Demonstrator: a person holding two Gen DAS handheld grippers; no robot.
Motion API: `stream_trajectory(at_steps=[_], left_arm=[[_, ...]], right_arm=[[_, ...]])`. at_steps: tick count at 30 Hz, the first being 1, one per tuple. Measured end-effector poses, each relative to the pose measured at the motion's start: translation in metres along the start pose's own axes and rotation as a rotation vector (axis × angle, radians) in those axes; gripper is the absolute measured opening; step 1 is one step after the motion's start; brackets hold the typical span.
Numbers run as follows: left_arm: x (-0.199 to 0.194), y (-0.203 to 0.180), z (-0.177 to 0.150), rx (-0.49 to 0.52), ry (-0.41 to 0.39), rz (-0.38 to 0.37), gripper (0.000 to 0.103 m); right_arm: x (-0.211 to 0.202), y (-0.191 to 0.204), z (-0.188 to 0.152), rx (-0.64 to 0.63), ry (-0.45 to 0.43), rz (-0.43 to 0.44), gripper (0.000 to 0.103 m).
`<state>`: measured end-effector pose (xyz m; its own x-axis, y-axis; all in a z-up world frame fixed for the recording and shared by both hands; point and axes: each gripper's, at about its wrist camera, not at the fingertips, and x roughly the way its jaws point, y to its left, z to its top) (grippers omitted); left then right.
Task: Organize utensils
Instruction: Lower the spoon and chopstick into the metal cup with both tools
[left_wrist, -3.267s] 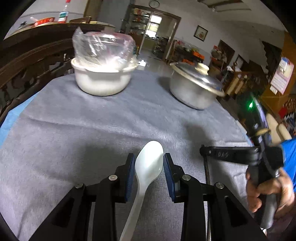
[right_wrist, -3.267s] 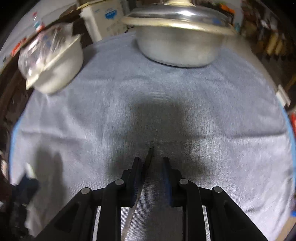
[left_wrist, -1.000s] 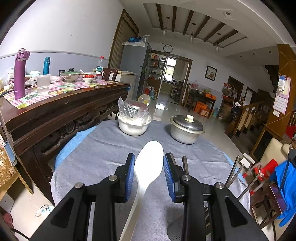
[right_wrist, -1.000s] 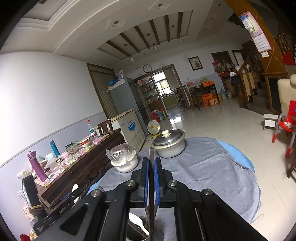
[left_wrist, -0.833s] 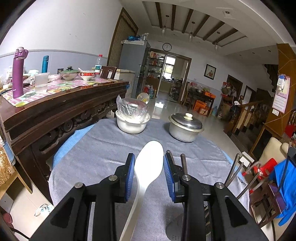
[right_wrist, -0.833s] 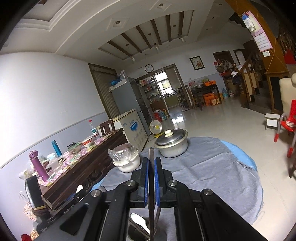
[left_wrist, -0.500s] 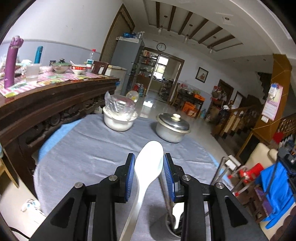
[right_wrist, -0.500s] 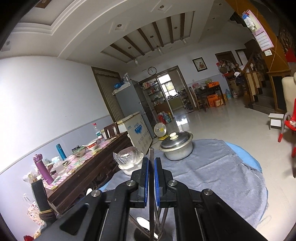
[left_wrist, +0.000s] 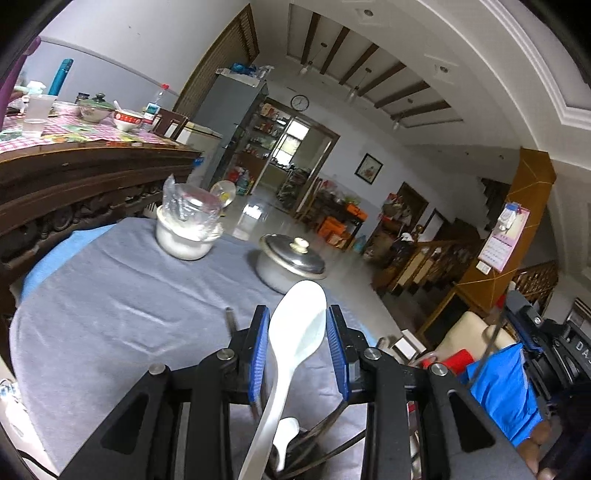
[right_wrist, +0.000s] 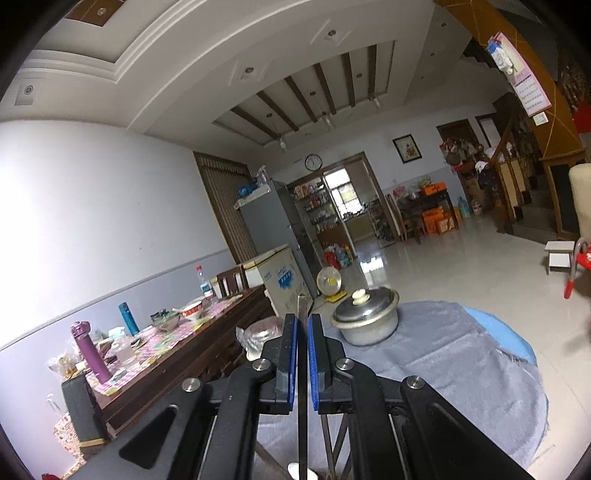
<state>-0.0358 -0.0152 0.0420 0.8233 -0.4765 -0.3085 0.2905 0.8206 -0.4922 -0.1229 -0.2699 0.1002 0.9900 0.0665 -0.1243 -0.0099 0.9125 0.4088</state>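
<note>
We have swung both tools up off the grey cloth since a few seconds ago. Left gripper, jaws part open, clamps the white spoon; its handle now angles down over the utensil holder. Right gripper, jaws nearly closed, pinches a thin metal utensil upright above that holder. Dropping in looks next.

- On the round table, the wrapped bowl sits left of the lidded pot, both at the far edge.
- Sideboard stands left of the table (cups and bowls on top).
- Fridge behind, doorway beyond.
</note>
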Motion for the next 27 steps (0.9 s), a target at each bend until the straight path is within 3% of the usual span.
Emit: stream_trajectory(at_steps=[4, 18, 27], left_arm=[[0.01, -0.008, -0.004, -0.005, -0.003, -0.06, 0.033], [0.034, -0.002, -0.016, -0.155, 0.01, -0.297, 0.033], [0.038, -0.004, -0.028, -0.141, -0.01, -0.306, 0.033]], right_arm=[[0.008, -0.002, -0.004, -0.014, -0.05, -0.039, 0.006], [0.033, -0.021, -0.022, 0.042, -0.073, -0.103, 0.007], [0.043, -0.011, -0.033, 0.008, -0.065, -0.11, 0.007]])
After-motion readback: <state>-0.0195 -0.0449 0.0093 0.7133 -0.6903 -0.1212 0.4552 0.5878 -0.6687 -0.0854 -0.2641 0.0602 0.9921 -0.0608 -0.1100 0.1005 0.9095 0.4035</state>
